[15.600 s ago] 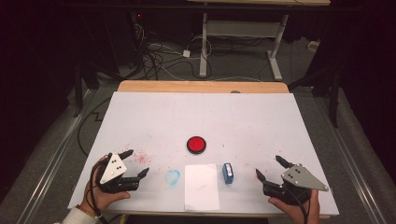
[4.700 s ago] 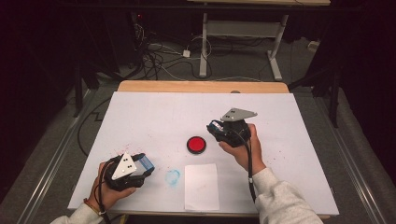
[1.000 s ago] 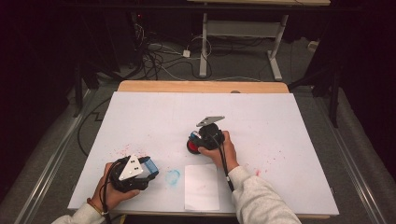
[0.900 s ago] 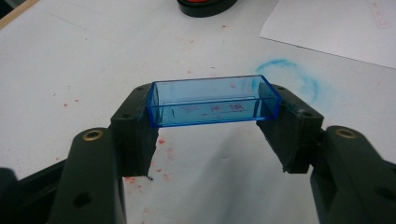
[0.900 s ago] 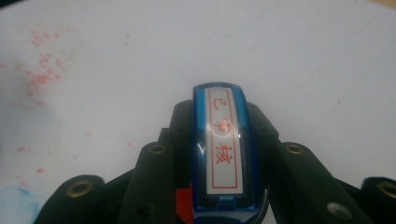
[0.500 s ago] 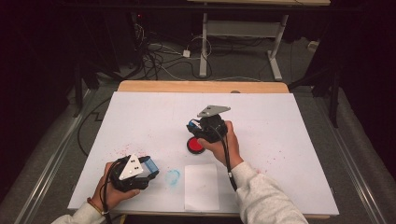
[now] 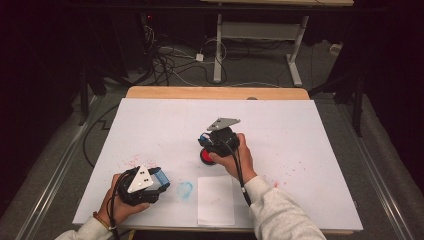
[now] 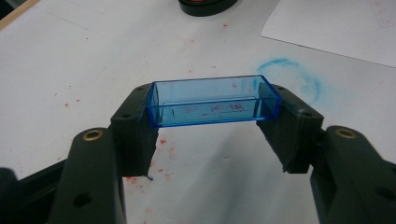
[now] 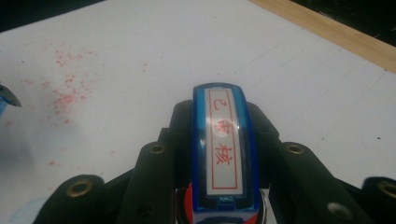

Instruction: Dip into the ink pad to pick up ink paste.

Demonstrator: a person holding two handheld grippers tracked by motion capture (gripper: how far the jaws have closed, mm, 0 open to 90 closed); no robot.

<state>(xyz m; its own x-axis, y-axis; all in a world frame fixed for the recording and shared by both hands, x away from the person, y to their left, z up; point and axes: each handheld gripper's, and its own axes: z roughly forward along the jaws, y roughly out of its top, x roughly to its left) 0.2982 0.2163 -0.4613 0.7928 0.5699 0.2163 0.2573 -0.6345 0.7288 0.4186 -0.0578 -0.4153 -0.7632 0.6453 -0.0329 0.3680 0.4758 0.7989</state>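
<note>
In the high view, the white table [image 7: 150, 125] takes up the middle of the frame. The left gripper [image 7: 159, 182] sits at the lower left, held in the person's left hand [image 7: 117, 205], and its claw pinches a clear blue cap [image 7: 161, 176] just above the surface. To the right of it lies a smeared blue ink ring [image 7: 184, 190], and right of that a white sheet of paper [image 7: 215, 200] at the bottom centre. Near the centre of the frame the right gripper [image 7: 205, 142] hangs above a red ink pad [image 7: 206, 156], partly covering it; the right hand [image 7: 235, 155] wraps the gripper's body. Red ink specks [image 7: 131, 161] dot the table at the left

In the left gripper view, the 2 black jaws press on the short ends of the blue cap [image 8: 212, 100], which lies level with its open side up at the centre of the frame. The blue ink ring [image 8: 292, 77] shows at the upper right, the paper [image 8: 341, 28] in the upper right corner, and the dark rim of the ink pad [image 8: 205, 5] at the top edge

In the right gripper view, the jaws clamp a blue-bodied stamp [image 9: 223, 154] at the lower centre; it bears a white label with red characters inside a red frame. Red specks [image 9: 65, 93] scatter at the upper left
</note>
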